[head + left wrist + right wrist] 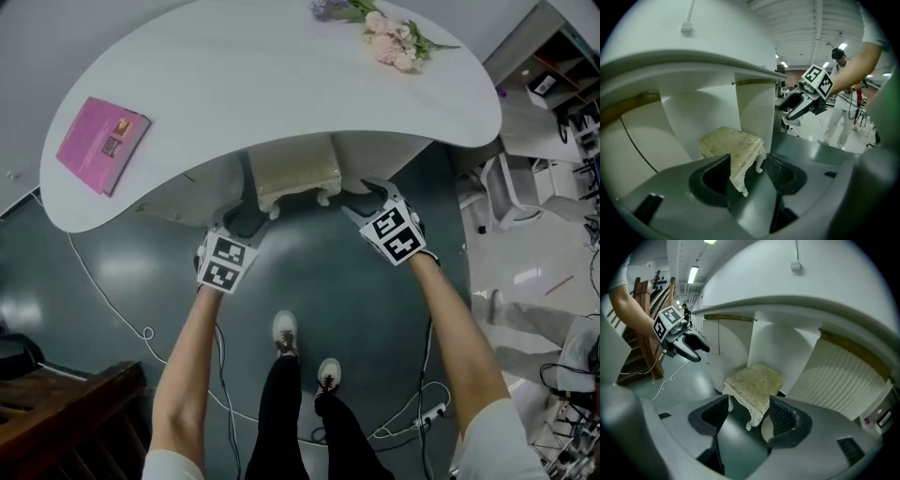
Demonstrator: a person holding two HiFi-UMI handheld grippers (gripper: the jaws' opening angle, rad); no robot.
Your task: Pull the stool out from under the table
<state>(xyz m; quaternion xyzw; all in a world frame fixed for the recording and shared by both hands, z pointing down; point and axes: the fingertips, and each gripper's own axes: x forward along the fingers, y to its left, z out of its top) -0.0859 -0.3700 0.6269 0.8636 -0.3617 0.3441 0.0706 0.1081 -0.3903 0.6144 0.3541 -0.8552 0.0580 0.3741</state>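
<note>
A small cream stool (293,173) with white carved legs stands half under the white curved table (281,75). My left gripper (246,217) is at the stool's front left corner. In the left gripper view the jaws (747,176) stand open, with that corner and its leg (740,180) between them and a gap on each side. My right gripper (370,199) is at the front right corner. There too the jaws (749,420) are open around a stool leg (752,416), which hangs close to the ribbed right pad (780,420).
A pink book (101,143) and a bunch of flowers (389,39) lie on the table. The person's feet (286,333) stand behind the stool. A white cable (103,300) and a power strip (431,412) lie on the floor. Wooden stairs (56,403) are at left, an office chair (506,192) at right.
</note>
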